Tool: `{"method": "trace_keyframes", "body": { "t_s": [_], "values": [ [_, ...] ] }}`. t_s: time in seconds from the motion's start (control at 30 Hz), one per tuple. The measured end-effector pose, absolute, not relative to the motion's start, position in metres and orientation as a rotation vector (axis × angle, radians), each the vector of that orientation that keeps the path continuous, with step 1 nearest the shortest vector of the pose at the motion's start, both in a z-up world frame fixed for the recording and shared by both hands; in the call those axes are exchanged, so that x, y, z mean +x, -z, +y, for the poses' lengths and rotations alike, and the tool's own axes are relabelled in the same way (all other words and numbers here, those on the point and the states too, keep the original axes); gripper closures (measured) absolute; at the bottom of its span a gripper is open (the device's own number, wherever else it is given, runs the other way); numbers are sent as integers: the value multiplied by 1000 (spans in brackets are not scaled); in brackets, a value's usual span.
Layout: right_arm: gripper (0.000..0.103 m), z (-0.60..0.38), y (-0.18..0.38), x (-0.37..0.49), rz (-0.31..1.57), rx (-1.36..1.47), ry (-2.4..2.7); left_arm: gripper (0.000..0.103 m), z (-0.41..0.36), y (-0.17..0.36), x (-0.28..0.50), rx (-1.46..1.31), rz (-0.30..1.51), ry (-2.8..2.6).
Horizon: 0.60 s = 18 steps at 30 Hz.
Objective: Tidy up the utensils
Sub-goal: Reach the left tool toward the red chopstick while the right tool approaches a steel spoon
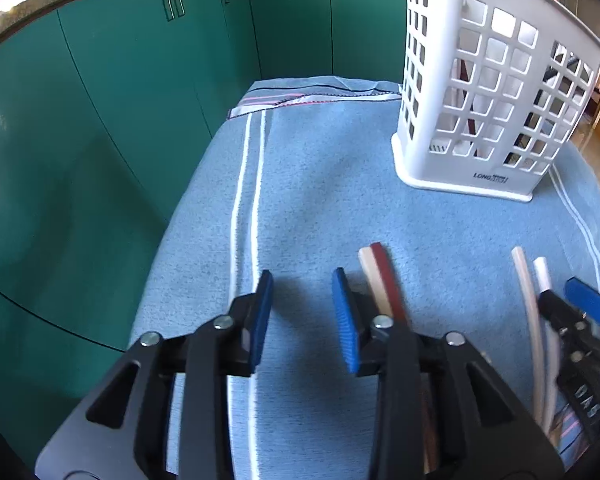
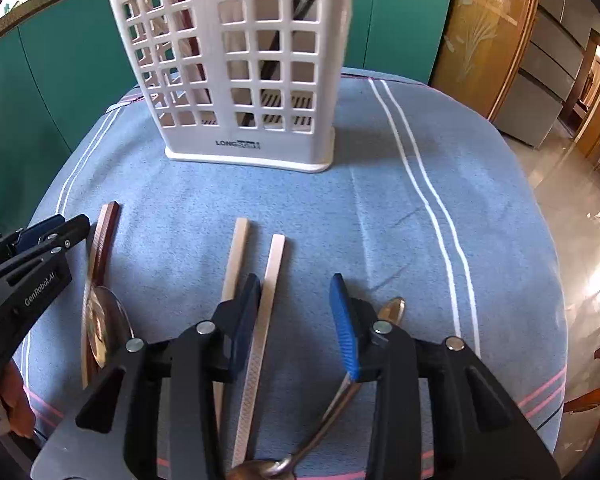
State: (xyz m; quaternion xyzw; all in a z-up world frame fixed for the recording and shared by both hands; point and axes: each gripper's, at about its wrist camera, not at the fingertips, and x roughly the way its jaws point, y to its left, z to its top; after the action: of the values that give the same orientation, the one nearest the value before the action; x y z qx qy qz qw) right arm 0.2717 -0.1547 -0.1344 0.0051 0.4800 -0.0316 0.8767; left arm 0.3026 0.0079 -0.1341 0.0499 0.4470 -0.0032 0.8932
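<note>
A table draped in a blue towel with white stripes [image 2: 380, 208] carries a tall white plastic lattice utensil holder [image 2: 236, 60], standing upright at twelve o'clock in the right wrist view and at two o'clock in the left wrist view; dark and reddish handles show through its openings, though which compartment holds them cannot be told. The left tongs [image 1: 302, 312], black with blue pads, stand partly open over bare cloth with nothing between the pads. Just beside their right pad, at one o'clock, lie a pale wooden chopstick [image 1: 374, 280] and a dark red chopstick [image 1: 388, 276], side by side and touching. The right tongs [image 2: 296, 320] are likewise partly open and hold nothing; a white flat chopstick [image 2: 266, 312] lies on the cloth between the pads, close against the left one, and whether the pad touches it cannot be told. A second pale chopstick [image 2: 236, 256] lies just left of it, at eleven o'clock. A metal spoon [image 2: 328, 416] lies slantwise under the right pad. At nine o'clock a second metal spoon [image 2: 104, 328] rests beside the red pair. Teal cabinet doors [image 1: 100, 120] stand behind the table.
</note>
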Motion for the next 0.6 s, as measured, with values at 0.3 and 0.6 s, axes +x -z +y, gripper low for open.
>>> {"method": "trace_keyframes", "body": {
  "t_s": [0.3,0.6],
  "values": [
    [65,-188,127,255,978,118,83,62,23,134,303,94,927,-44],
    [65,-212,117,234,951,176,82,81,-13,133,294,92,941,170]
  ]
}}
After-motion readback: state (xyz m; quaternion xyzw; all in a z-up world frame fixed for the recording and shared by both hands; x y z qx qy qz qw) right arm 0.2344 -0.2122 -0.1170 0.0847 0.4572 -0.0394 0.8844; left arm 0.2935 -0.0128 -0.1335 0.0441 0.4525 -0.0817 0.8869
